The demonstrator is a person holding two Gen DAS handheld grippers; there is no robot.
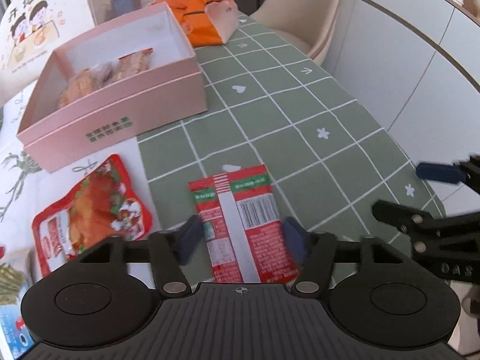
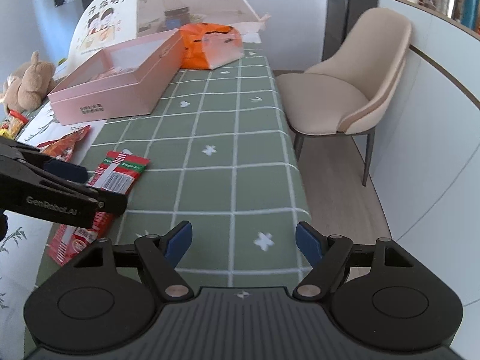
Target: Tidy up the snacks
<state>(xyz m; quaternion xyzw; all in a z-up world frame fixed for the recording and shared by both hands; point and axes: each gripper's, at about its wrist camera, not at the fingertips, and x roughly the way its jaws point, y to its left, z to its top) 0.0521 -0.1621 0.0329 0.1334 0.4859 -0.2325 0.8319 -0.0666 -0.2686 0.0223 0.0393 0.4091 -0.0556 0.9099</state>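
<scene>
A green checked tablecloth (image 1: pixel 270 114) is covering the table. A red packet (image 1: pixel 243 225) is lying flat on it, back side up, with its barcode showing. The left gripper (image 1: pixel 240 237) is pointing steeply down over the packet's near half, its jaws standing about half open, one blue pad on each long edge. The left pad seems just clear of the packet; whether the right pad is touching it is hard to tell, so no firm hold is showing. The packet's long axis is running away from the gripper, in line with the fingers, so closing would pinch it across its width.

The pink box (image 1: pixel 120 111), open and already holding several wrapped snacks, is sitting beyond and to the left of the packet. A second pouch (image 1: pixel 96 210) is lying just left of the packet.

The right gripper (image 2: pixel 244 243) is hovering over bare cloth to the packet's right, jaws wide and empty. The left is clearly nearer.
</scene>
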